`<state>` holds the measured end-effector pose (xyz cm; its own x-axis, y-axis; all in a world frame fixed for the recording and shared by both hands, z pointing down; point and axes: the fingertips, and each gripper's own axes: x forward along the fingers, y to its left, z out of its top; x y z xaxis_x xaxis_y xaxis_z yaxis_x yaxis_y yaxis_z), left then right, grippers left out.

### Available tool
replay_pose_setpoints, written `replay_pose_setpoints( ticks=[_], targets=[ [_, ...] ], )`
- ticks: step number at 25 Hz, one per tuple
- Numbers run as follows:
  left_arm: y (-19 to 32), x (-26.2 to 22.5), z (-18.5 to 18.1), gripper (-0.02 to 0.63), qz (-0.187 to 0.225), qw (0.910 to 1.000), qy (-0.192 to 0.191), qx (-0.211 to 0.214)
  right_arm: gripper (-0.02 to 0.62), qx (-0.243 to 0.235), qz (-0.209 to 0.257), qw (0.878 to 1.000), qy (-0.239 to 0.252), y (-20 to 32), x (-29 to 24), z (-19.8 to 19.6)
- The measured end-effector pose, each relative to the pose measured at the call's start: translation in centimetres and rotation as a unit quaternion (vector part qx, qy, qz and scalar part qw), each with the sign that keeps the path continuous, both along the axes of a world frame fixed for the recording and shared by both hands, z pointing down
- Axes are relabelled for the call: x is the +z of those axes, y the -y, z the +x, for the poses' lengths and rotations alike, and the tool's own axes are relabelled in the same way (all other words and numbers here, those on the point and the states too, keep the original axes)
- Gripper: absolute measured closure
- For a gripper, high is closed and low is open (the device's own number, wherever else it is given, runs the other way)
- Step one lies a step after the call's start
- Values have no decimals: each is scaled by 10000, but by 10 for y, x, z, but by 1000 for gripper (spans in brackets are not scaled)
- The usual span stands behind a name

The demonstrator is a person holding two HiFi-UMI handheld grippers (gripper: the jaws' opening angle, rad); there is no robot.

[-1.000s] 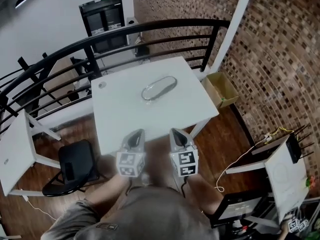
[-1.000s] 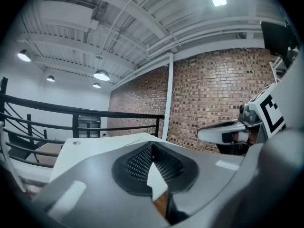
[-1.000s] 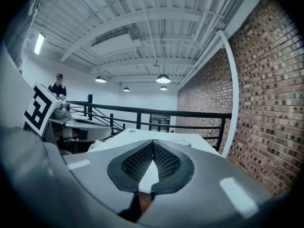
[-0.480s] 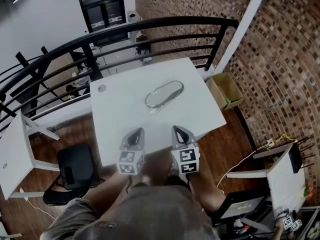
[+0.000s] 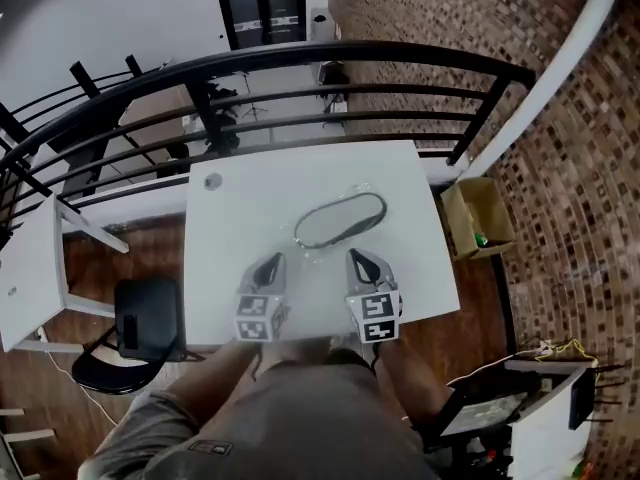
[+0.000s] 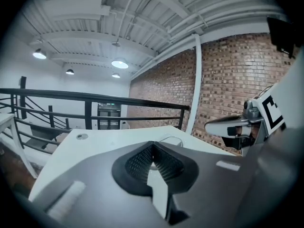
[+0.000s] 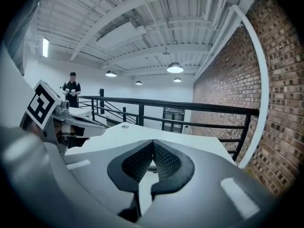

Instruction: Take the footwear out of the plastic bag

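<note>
Reaching: bag [image 5: 340,218] untouched, just ahead.
Left gripper [image 5: 270,262]: closed, empty.
Right gripper [image 5: 357,258]: closed, empty.
Next: open jaws, pinch bag.

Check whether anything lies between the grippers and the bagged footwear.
Nothing visible does. Only bare white table separates the left gripper and the right gripper from the bagged footwear.
</note>
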<state>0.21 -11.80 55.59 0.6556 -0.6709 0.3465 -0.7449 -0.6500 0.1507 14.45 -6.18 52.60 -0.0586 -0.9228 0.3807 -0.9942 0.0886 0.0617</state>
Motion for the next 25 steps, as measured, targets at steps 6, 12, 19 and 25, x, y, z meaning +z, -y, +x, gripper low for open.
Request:
replay_pose_setpoints(
  ticks=[6, 12, 19, 25],
  targets=[
    [17, 4, 17, 605, -59, 9981, 218, -572, 580, -542, -189, 9982, 151, 33, 15, 31],
    [29, 7, 26, 606, -296, 9947, 332, -922, 580, -930, -413, 9947, 115, 56, 33, 52],
    [39, 46, 10, 605, -557, 9918, 574, -999, 580, -963, -645, 9932, 54, 81, 57, 70],
    [39, 73, 4, 605, -874, 9888, 728, -970, 547, -1267, -947, 9873, -153, 91, 75, 86]
  ],
)
